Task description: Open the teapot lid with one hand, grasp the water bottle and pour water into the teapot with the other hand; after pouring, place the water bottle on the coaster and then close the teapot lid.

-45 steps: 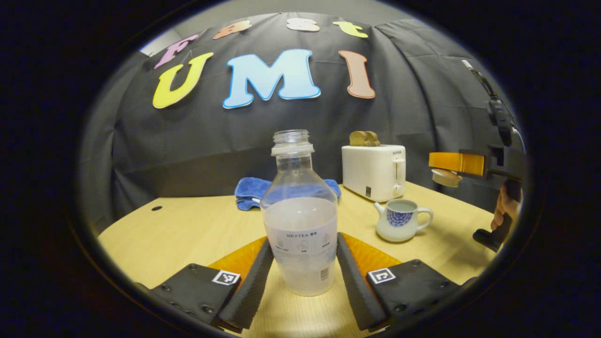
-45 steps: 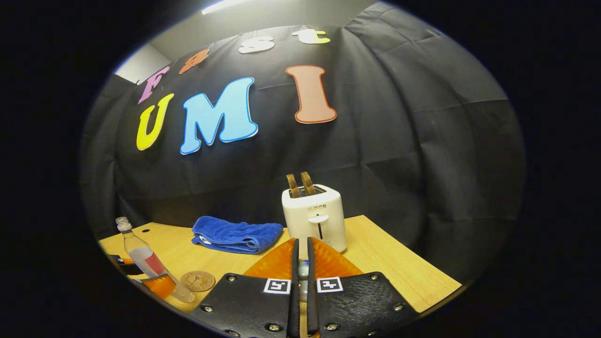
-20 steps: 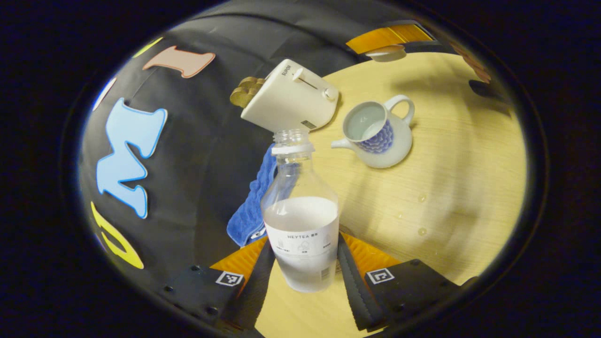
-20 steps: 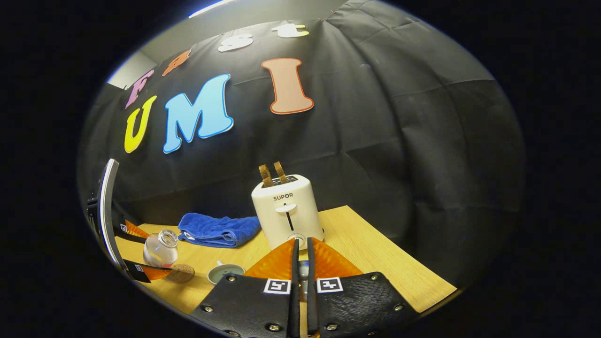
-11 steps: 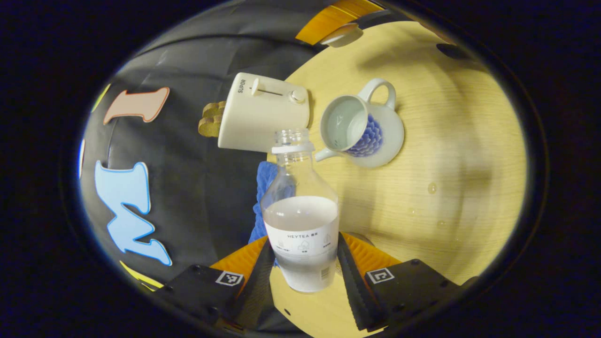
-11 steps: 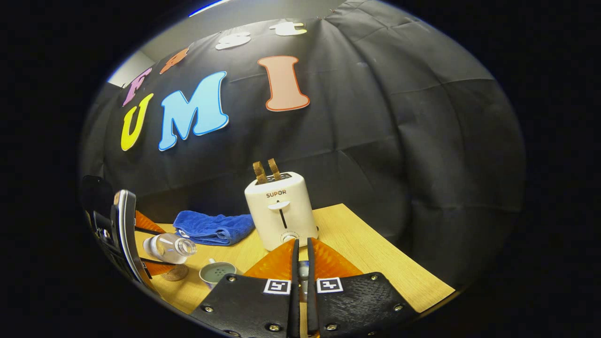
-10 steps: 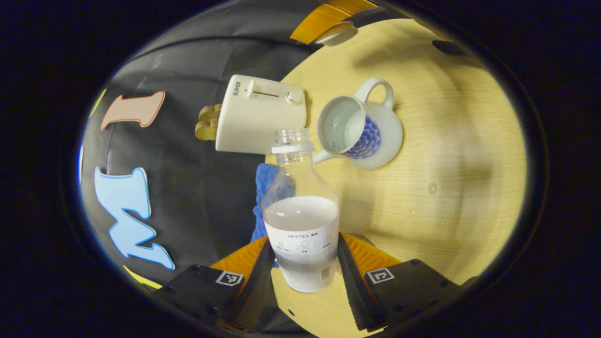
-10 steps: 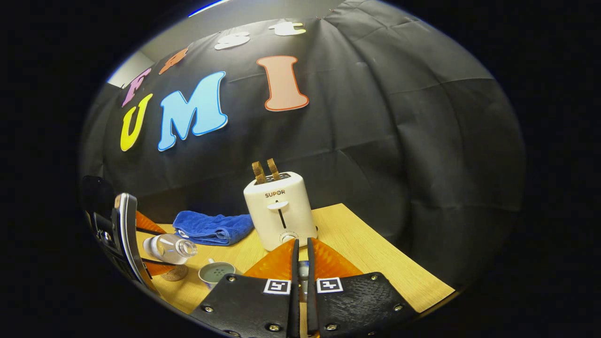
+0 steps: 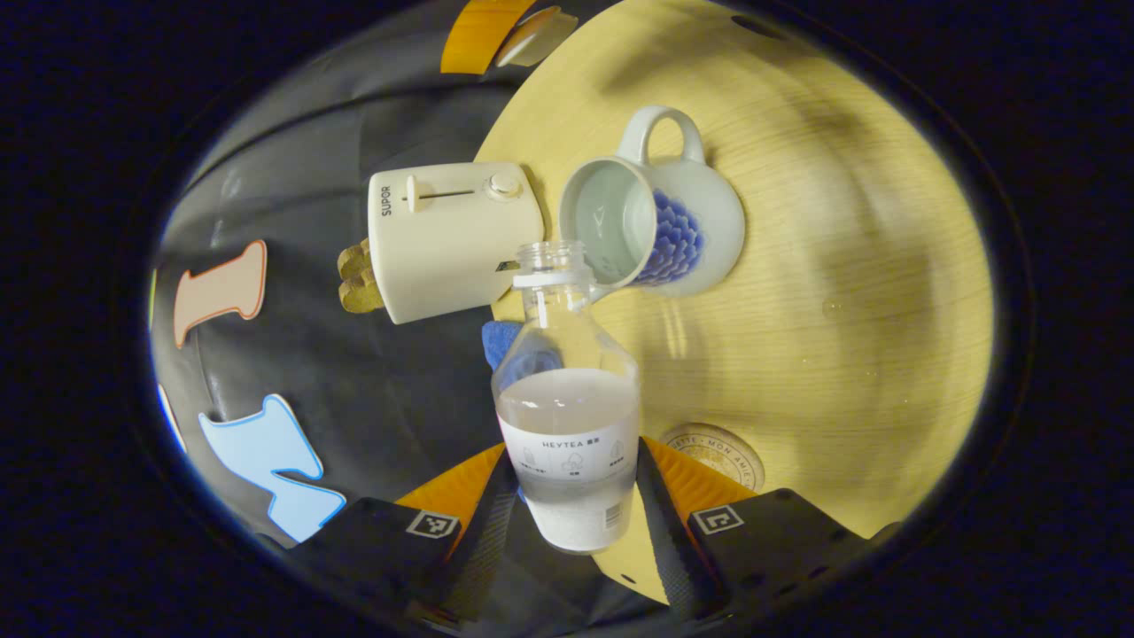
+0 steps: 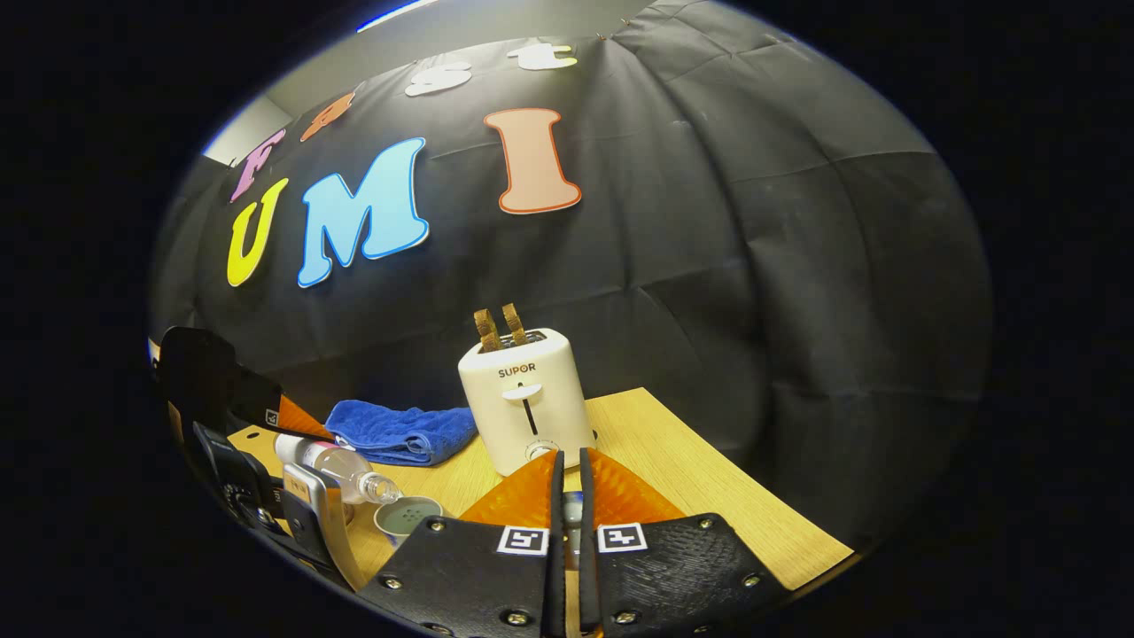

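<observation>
My left gripper [image 9: 571, 461] is shut on the clear water bottle [image 9: 567, 416], which is partly filled and tipped far over. Its open mouth sits right at the rim of the lidless white teapot with a blue pattern [image 9: 651, 226]. In the right gripper view the bottle [image 10: 341, 465] lies almost level, mouth over the teapot [image 10: 403, 514], with the left gripper [image 10: 306, 456] around it. My right gripper [image 10: 567, 509] is shut on the teapot lid [image 10: 572, 511], held up and to the side; the lid [image 9: 536, 22] is at the top edge of the left gripper view. The round coaster [image 9: 713, 452] lies near the bottle's base.
A white toaster [image 10: 524, 399] with two slices of toast stands at the back of the wooden table [image 10: 709, 496], beside a folded blue towel [image 10: 403, 431]. A few water drops [image 9: 833, 307] lie on the table [image 9: 868, 266] near the teapot.
The left gripper lifted the bottle off the table, carried it to the teapot and tilted it more and more, until its mouth reached the teapot's rim. The right gripper still holds the lid up.
</observation>
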### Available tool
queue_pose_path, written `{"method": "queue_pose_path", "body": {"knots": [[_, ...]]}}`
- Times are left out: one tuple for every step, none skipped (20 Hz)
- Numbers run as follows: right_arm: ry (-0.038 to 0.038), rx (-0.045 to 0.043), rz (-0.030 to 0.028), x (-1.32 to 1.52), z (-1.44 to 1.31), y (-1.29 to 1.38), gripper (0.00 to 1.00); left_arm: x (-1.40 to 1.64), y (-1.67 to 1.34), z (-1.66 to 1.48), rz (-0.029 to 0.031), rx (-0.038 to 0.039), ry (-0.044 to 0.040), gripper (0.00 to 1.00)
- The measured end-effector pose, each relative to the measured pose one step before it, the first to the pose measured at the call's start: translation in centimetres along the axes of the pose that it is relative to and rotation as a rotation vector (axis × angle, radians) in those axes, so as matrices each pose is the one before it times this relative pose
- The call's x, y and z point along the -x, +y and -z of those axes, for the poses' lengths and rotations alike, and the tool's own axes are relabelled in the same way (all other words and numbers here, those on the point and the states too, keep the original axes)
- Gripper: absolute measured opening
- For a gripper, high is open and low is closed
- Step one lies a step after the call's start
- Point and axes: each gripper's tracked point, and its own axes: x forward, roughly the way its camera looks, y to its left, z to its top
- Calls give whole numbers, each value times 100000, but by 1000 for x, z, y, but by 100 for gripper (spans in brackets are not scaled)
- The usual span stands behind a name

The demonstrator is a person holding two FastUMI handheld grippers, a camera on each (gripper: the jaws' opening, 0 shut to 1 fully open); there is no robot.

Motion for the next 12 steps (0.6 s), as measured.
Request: {"method": "queue_pose_path", "body": {"knots": [[47, 211, -135, -21, 45, -1, 6, 153, 212, -47, -606, -2249, 579, 87], [-116, 13, -179, 5, -162, 82, 6, 139, 217, 26, -463, -2434, 687, 87], [-165, -85, 13, 91, -35, -31, 6, 107, 146, -99, -304, -1785, 112, 87], [-287, -149, 96, 51, -181, -59, 6, 63, 58, 174, 376, -1369, 814, 87], [-214, -285, 124, 17, 10, -62, 6, 107, 206, -13, -172, -1859, 403, 87], [-20, -369, 88, 33, -81, -81, 6, 47, 335, -13, -244, -2093, 421, 87], [32, -278, 4, 1, 14, -69, 6, 92, 307, -30, -609, -1936, 354, 87], [114, -125, -42, 37, 9, 6, 6, 280, 195, 104, 22, -2470, 749, 87], [-6, 169, -36, 6, -20, 30, 6, 41, 322, 91, -338, -2767, 921, 87], [288, 69, -125, 35, 33, 36, 6, 61, 271, 158, 97, -2628, 1122, 87], [-30, 18, -233, -54, 60, 13, 6, -23, 120, 51, 23, -2235, 1144, 87], [-150, 100, 43, 14, -154, -13, 6, 144, 263, 1, -497, -1718, 434, 87]]}}
